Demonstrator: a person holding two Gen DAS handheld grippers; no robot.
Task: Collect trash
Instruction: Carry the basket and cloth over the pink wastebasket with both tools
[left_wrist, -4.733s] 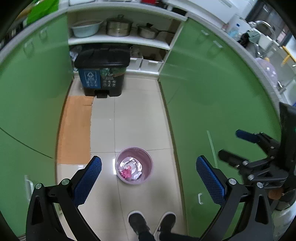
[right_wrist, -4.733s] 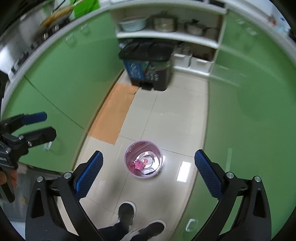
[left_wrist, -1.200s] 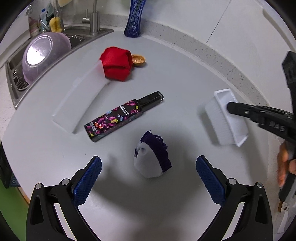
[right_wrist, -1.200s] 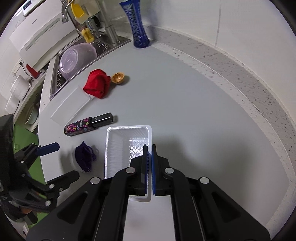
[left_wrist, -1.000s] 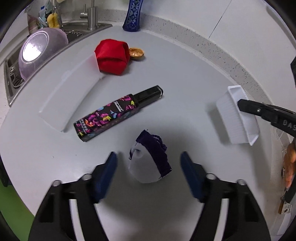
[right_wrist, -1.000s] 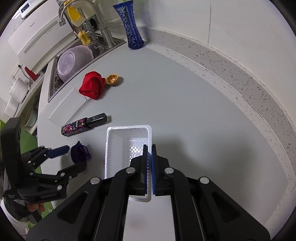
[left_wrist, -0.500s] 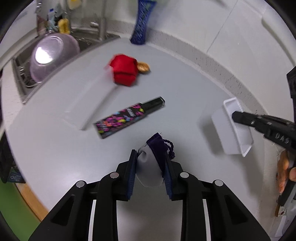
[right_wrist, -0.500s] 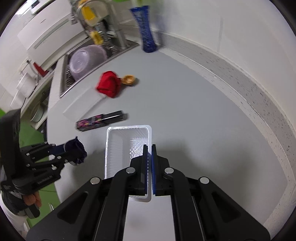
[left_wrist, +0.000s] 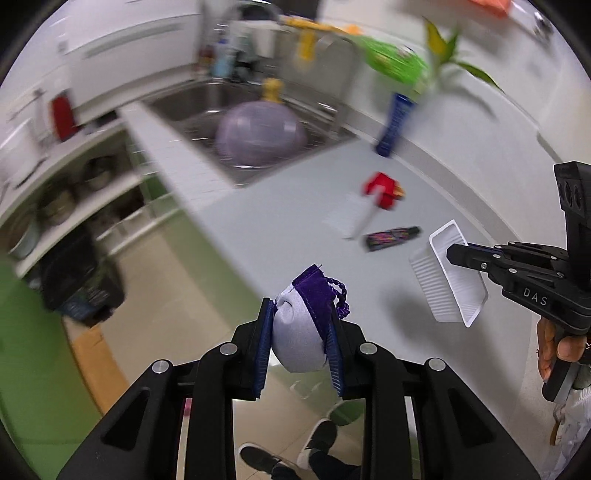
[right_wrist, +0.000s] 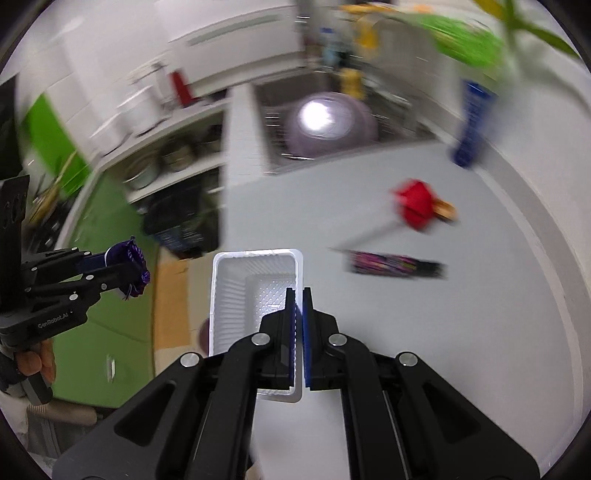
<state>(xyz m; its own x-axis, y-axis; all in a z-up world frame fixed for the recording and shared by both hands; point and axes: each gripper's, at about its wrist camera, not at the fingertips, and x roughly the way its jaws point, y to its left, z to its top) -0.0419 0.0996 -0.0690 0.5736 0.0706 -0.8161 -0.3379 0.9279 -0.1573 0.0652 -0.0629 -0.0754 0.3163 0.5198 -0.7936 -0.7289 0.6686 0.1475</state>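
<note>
My left gripper (left_wrist: 300, 325) is shut on a crumpled white and purple pouch (left_wrist: 301, 332), held in the air over the counter's edge with the floor below. In the right wrist view the same left gripper (right_wrist: 123, 267) shows at the left with the pouch (right_wrist: 129, 258) between its pads. My right gripper (right_wrist: 299, 295) is shut on the near rim of a white plastic tray (right_wrist: 253, 280), which hangs lifted off the grey countertop (right_wrist: 388, 332). From the left wrist view, the right gripper (left_wrist: 452, 254) and the tray (left_wrist: 439, 284) are at the right, with a hand on the handle.
On the countertop (left_wrist: 295, 221) lie a red cloth (left_wrist: 380, 186), a patterned black tube (left_wrist: 391, 236) and a white board (left_wrist: 349, 218). A blue vase (left_wrist: 393, 125) stands by the wall. The sink (left_wrist: 207, 99) holds a lilac bowl (left_wrist: 258, 136). A black bin (left_wrist: 79, 284) stands on the floor; shoes (left_wrist: 258, 456) are below.
The left jaws closed on the pouch and lifted it off the counter. Both grippers rose and swung left toward the counter's edge, the right one carrying the tray along.
</note>
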